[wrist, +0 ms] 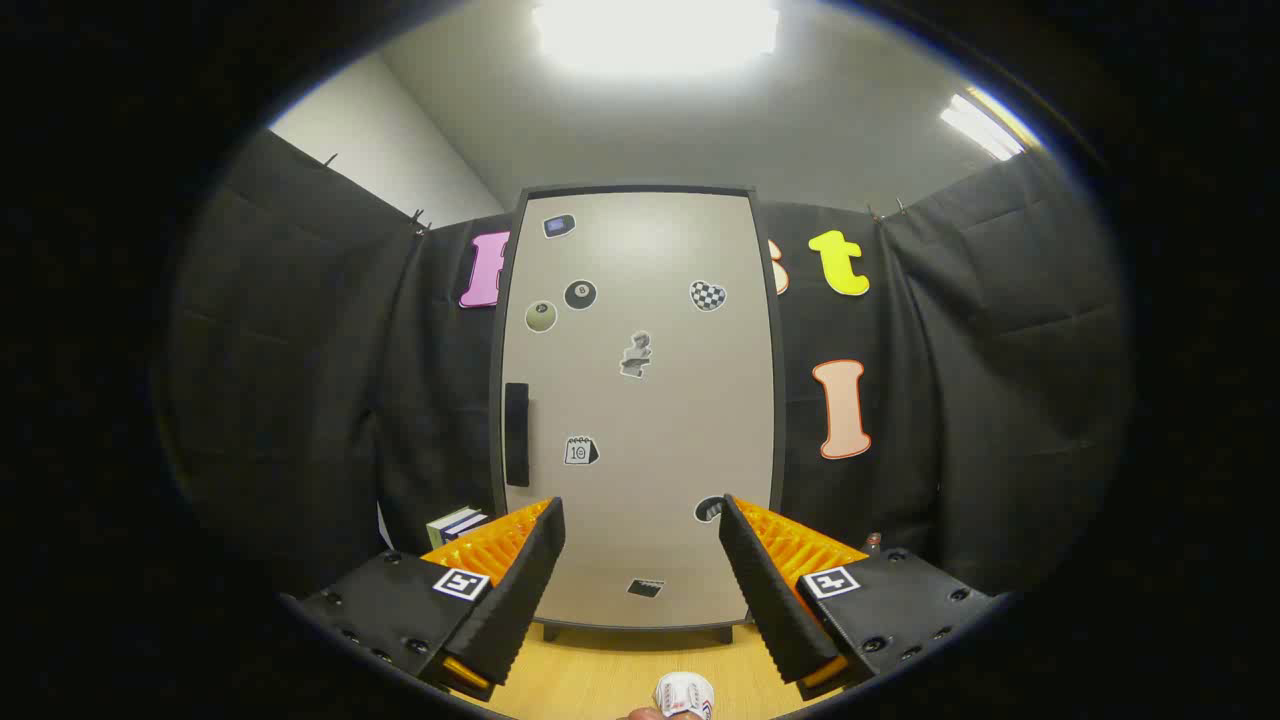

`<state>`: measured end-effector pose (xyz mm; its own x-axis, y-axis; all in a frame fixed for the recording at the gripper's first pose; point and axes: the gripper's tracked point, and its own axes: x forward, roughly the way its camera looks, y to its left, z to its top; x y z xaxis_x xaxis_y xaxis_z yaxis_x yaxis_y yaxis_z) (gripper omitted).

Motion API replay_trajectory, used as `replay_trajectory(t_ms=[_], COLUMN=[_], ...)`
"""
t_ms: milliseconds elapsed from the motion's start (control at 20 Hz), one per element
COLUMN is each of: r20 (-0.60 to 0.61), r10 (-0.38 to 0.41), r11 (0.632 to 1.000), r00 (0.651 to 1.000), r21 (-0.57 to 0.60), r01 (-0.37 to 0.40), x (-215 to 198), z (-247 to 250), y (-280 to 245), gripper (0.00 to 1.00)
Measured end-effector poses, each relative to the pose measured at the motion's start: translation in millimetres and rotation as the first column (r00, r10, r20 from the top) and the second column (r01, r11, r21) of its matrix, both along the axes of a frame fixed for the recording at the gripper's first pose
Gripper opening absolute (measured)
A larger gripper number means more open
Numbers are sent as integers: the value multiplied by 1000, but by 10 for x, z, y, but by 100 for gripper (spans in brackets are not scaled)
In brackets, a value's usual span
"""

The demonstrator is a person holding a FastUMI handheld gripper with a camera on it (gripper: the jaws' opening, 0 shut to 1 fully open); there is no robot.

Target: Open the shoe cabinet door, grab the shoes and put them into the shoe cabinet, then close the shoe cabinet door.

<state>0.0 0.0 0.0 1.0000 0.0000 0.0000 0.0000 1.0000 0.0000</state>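
Standing beyond the claw [640, 560], the shoe cabinet [640, 400] shows a pale grey door, closed, with a dark frame, a black handle [516, 434] on its left edge and small stickers [580, 295] scattered across it. The claw is released, fingers wide apart and holding nothing. Low between them, on the wooden surface [600, 680], a white tip, possibly a shoe [685, 693], peeks in.

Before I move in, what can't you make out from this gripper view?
- Inside of the tall grey shoe cabinet: hidden by its closed door.
- White shoe between the open hand-held gripper fingers: mostly cut off below.
- Stacked books: partly behind the left finger.
- Small door stickers: too small to read.
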Motion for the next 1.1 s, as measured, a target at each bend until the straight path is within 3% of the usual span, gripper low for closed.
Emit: replay_trajectory(t_ms=[700,1100], r20=[3,13], r10=[16,-15], r11=[999,999], r00=[1000,1000], r21=[45,33], r01=[-16,14], x=[-93,19], z=[111,133], y=[45,-158], gripper=[98,98])
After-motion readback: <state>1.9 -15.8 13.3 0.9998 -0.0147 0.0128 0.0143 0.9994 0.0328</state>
